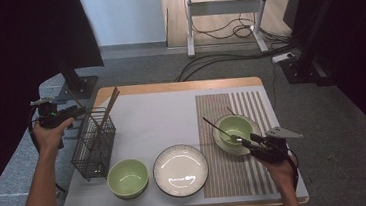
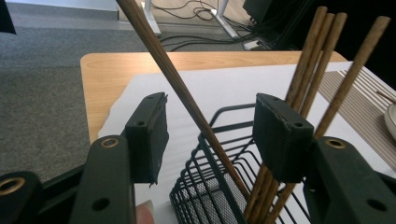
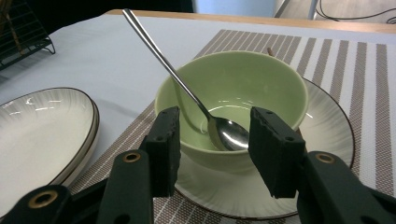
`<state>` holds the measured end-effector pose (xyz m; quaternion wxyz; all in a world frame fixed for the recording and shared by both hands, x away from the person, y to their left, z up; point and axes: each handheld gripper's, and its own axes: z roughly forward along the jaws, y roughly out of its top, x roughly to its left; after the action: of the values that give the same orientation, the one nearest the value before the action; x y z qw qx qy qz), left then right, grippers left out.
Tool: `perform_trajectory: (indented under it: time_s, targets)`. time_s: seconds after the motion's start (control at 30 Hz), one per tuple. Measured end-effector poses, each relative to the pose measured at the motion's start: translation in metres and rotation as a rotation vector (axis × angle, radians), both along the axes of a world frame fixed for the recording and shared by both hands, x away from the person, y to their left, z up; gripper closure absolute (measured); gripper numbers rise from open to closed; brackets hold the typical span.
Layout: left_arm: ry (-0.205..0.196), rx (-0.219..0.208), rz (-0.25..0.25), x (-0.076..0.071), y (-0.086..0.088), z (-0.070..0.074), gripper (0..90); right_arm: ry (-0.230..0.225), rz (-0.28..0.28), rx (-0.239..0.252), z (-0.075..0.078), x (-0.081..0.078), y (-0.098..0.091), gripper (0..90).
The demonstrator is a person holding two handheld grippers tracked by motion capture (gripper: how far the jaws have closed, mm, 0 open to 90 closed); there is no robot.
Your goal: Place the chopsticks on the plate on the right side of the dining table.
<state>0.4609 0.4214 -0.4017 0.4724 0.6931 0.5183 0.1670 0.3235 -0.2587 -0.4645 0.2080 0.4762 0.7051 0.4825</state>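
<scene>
The right gripper (image 3: 212,140) sits closest, its two black jaws parted and empty, standing on either side of the near rim of the green bowl (image 3: 243,93) without pinching it. In that bowl leans a steel spoon (image 3: 187,88), its bowl end down and its handle sticking out over the rim, which looks like the thing to be grasped. The bowl rests on a white saucer (image 3: 327,135) on the striped placemat (image 1: 251,107), toward the table's right side.

Over at the left, the left gripper (image 2: 210,135) is likewise released, its jaws wide around one slanting chopstick (image 2: 182,88) in the wire basket (image 2: 205,186), not pressing on it. More chopsticks (image 2: 322,51) lean just behind the far jaw and could get nudged.

Between the two sit a second green bowl (image 1: 128,177) and an empty plate (image 1: 180,170), well clear of either hand.
</scene>
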Motion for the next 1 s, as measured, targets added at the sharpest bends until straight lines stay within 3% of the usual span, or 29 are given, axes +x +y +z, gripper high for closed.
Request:
perform_trajectory:
  time_s: [0.67, 1.0]
  targets:
    - [0.003, -0.009, 0.016, 0.015, 0.002, -0.005, 48.2, -0.001, -0.008, -0.010, 0.000, -0.001, -0.001, 54.1]
    - [0.007, -0.025, 0.025, 0.020, 0.003, -0.007, 55.6, 0.000, -0.014, -0.011, 0.000, -0.002, -0.003, 54.1]
